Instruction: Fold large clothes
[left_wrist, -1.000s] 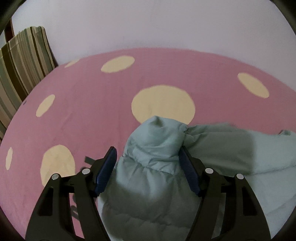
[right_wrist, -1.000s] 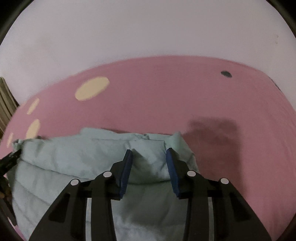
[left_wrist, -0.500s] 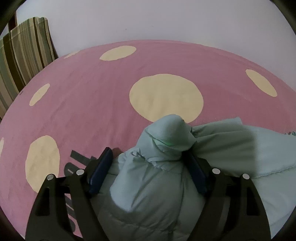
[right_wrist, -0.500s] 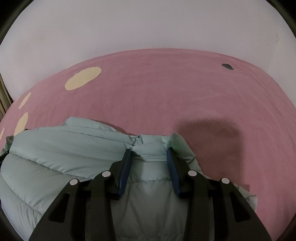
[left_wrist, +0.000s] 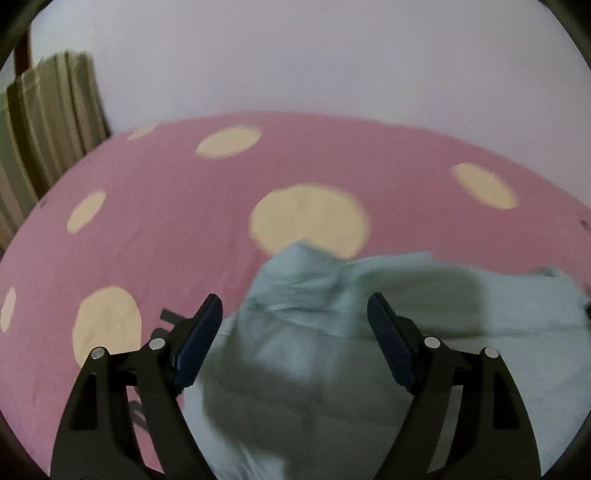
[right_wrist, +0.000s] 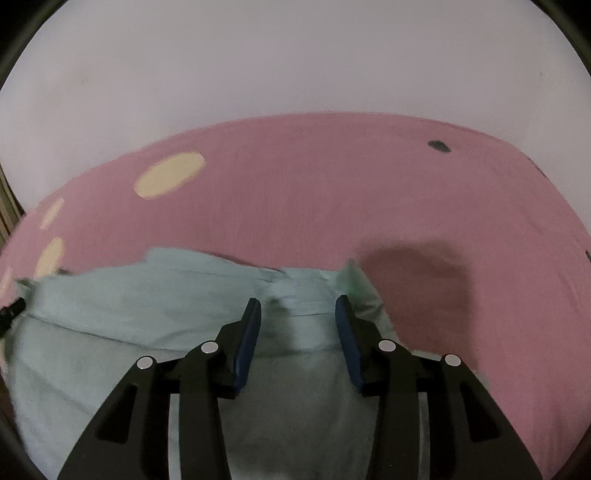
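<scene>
A pale green quilted jacket (left_wrist: 314, 295) lies on a pink bed sheet (left_wrist: 166, 206) with yellow dots. In the left wrist view a bunched hump of it rises between the fingers of my left gripper (left_wrist: 293, 314), whose jaws stand wide and clear of the fabric. In the right wrist view the jacket (right_wrist: 147, 302) spreads to the left, and its far right corner stands as a fold between the blue pads of my right gripper (right_wrist: 297, 314). That fold fills the narrow gap from pad to pad. The picture is blurred there.
A striped cushion (left_wrist: 48, 122) leans at the far left against a pale wall (left_wrist: 332, 55). The pink sheet (right_wrist: 332, 203) stretches beyond the jacket to the wall, with a small dark mark (right_wrist: 438, 146) at the far right.
My left jaws have widened off the bunched fabric and the gripper has drawn back and up. The right gripper stays on the corner fold, and the jacket's far edge lies flatter.
</scene>
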